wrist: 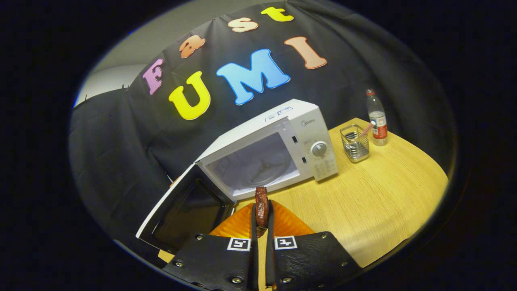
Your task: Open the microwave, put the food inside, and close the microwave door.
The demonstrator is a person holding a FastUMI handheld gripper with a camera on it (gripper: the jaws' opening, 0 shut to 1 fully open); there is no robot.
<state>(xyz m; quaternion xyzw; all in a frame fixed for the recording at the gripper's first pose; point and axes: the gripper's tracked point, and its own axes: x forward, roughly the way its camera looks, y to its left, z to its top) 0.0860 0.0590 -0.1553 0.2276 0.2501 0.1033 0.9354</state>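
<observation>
Black cloth walls back a wooden table [387, 190]. On it stands the white microwave [282, 141], door [181, 210] swung open. The gripper [262, 214] pinches a brown, glossy food piece [261, 202] before the cavity.

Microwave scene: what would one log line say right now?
gripper: shut on food | microwave: door open | food: just outside cavity
</observation>
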